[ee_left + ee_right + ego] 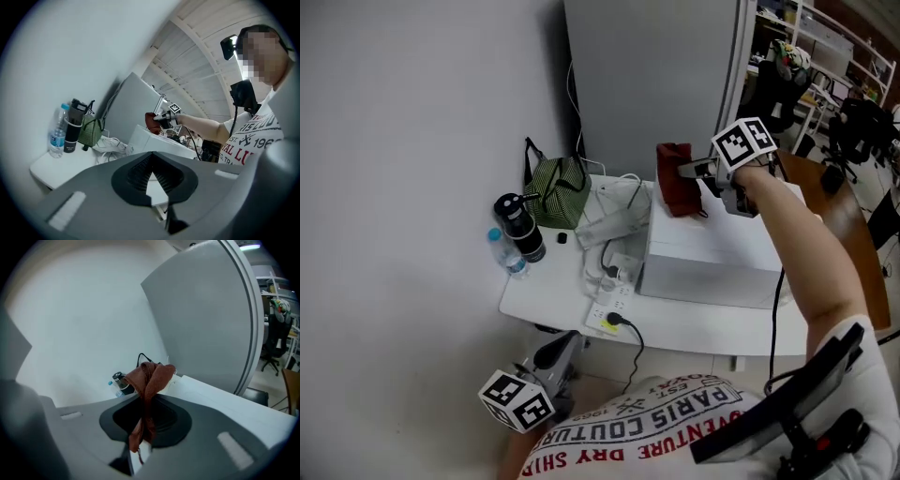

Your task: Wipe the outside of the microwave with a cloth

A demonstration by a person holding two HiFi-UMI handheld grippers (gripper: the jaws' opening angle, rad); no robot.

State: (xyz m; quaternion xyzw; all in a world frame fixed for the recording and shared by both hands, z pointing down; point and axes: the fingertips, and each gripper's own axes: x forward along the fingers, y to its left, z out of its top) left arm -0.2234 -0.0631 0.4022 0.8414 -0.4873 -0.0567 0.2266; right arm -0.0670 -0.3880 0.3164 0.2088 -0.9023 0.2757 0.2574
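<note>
**Cloth pinched at the microwave's far corner**

Closest to you, your left gripper (555, 354) hangs low by your waist, on the near side of the table (546, 298). Its marker cube is tipped up toward the head view. Its jaws are pressed together with nothing between them, and it points up toward the tabletop.

Further out, your right arm is stretched forward and nearly straight, passing over the top of the microwave (711, 255). The wrist is about level and the marker cube sits on top. Your right gripper (686, 172) points left across the far end of the box, and its jaws are clamped tight on the cloth (675, 193).

That cloth is a dark rusty red, and it's bunched, not spread flat. In the right gripper view it rises in a crumpled knot past the jaw tips, while a thin tail trails down between the pads. In the head view it hangs at the far left corner of the microwave's white top. Whether it touches the surface, I can't tell.

The microwave is a plain white box on the right part of the table. Just left of it lie a power strip (607, 319) and a tangle of pale cables. Beyond those, near the wall, stand a water bottle (508, 255), a black flask (520, 228) and a green bag (558, 192). Behind everything rises a tall grey panel (656, 75).
</note>
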